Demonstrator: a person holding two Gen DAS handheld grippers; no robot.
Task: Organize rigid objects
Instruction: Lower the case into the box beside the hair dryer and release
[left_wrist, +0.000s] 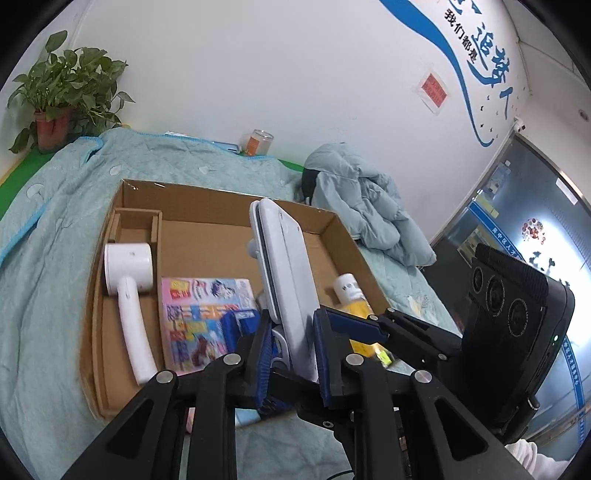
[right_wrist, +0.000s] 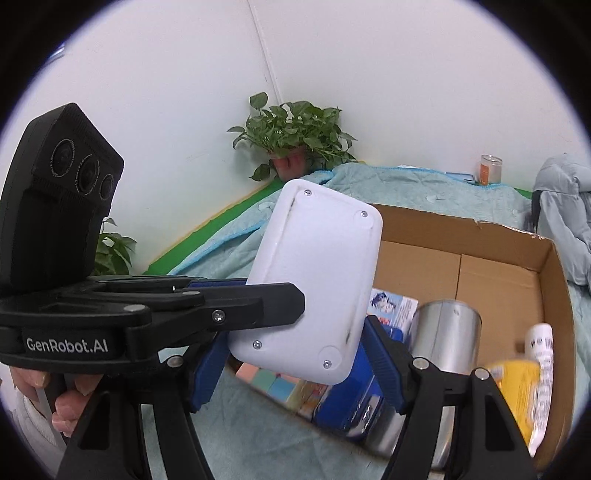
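A flat white plastic case (left_wrist: 284, 273) hangs above the open cardboard box (left_wrist: 221, 229). My left gripper (left_wrist: 291, 321) is shut on its thin sides, pads pressing. In the right wrist view the case (right_wrist: 314, 280) shows its screwed back. My right gripper (right_wrist: 295, 339) is closed across the case's wider lower end, a blue pad on each side. In the box lie a white handheld device (left_wrist: 127, 280), a colourful booklet (left_wrist: 199, 317), a yellow bottle (left_wrist: 354, 295), a metal can (right_wrist: 443, 339) and a white tube (right_wrist: 541, 354).
The box rests on a teal quilt (left_wrist: 55, 229) over a bed. A crumpled pale blue jacket (left_wrist: 365, 206) lies to the box's right. A potted plant (left_wrist: 55, 99) and a glass jar (left_wrist: 258, 142) stand by the wall. A hand (right_wrist: 66, 398) grips the left gripper's handle.
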